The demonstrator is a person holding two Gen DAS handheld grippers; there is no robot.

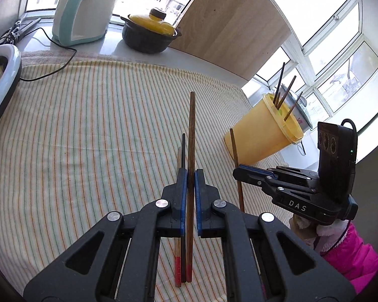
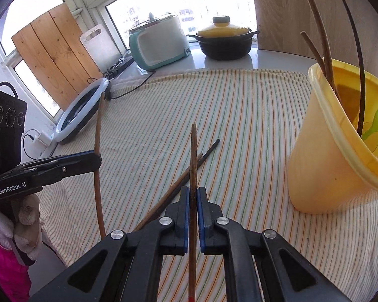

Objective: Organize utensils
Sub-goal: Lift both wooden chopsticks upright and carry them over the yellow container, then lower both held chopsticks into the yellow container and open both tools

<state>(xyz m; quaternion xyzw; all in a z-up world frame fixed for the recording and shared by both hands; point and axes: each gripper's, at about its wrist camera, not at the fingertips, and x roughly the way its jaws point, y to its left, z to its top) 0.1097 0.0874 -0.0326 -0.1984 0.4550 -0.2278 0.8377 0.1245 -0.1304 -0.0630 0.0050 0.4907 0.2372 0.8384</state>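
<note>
Gripping one brown chopstick (image 1: 191, 151) apiece, the left gripper (image 1: 191, 176) and right gripper (image 2: 193, 193) hang clenched above a striped cloth (image 1: 88, 125), angled downward. Two more chopsticks (image 2: 184, 176) lie on the open cloth between them; the yellow cup (image 2: 340, 163) of utensils stands near the cloth's right edge.

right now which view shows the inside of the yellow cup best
The right wrist view: the yellow cup is close, its mouth facing the camera, with chopsticks and a green spoon inside. The left wrist view shows it smaller and only the chopstick ends poking out.
</note>
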